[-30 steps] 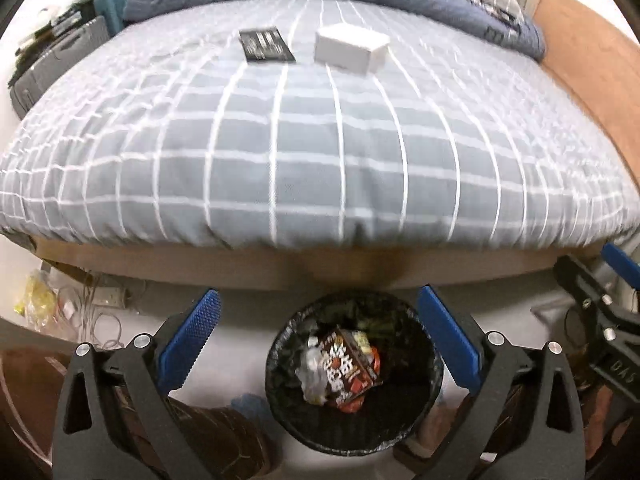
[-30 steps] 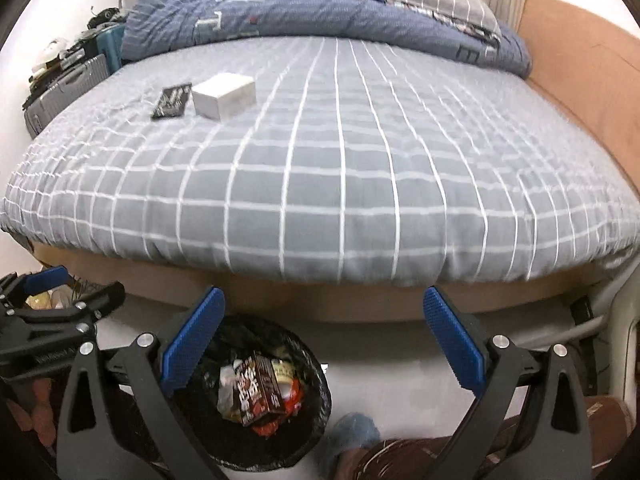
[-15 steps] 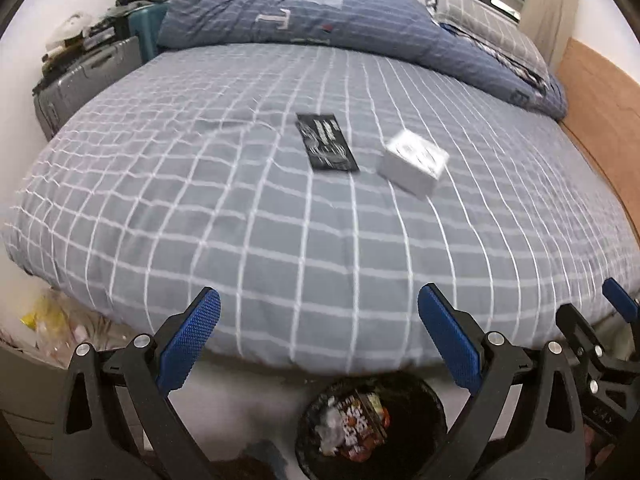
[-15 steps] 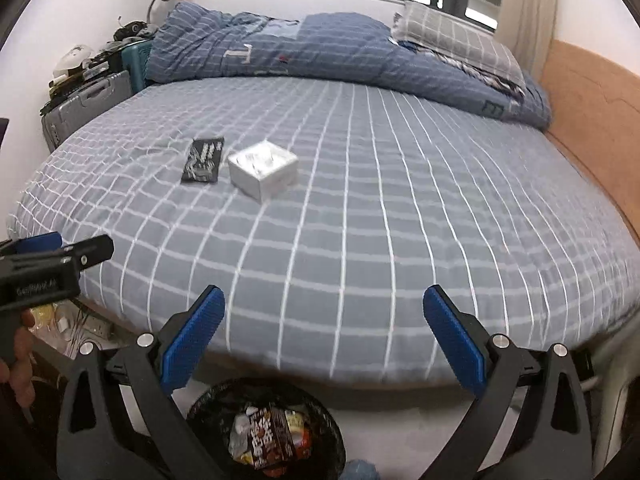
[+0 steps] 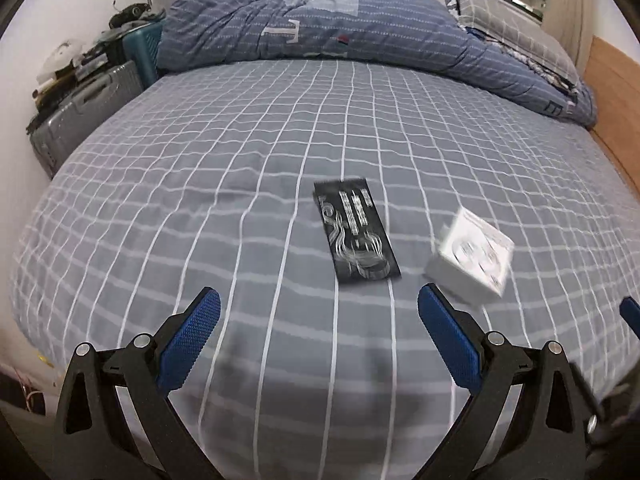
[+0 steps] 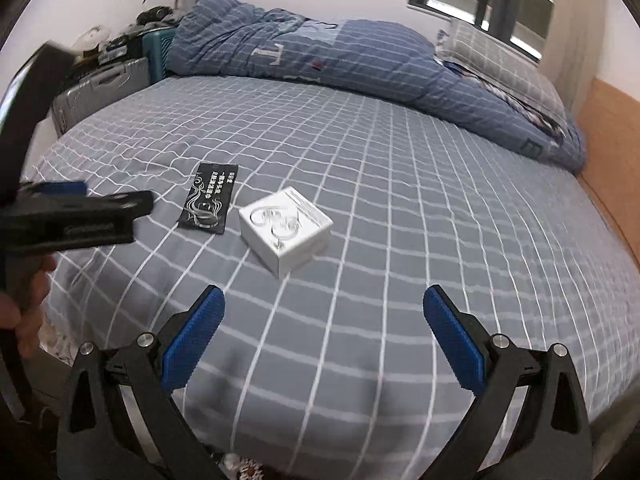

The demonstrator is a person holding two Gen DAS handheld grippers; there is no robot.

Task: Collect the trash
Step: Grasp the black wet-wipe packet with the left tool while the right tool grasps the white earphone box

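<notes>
Between the wide-apart jaws of the left gripper point(image 5: 319, 312) lies only grid-checked bed sheet point(image 5: 224, 184), with the black sachet point(image 5: 355, 230) just ahead and the white box point(image 5: 472, 256) beside it to the right, the two apart. The right gripper point(image 6: 324, 308), jaws also spread and empty, faces the box across bare sheet. A blue duvet point(image 5: 340, 32) bounds the far side, a suitcase point(image 5: 80, 116) the left. Half a second ago the bin showed fully below both grippers; now only a sliver shows under the right one.
</notes>
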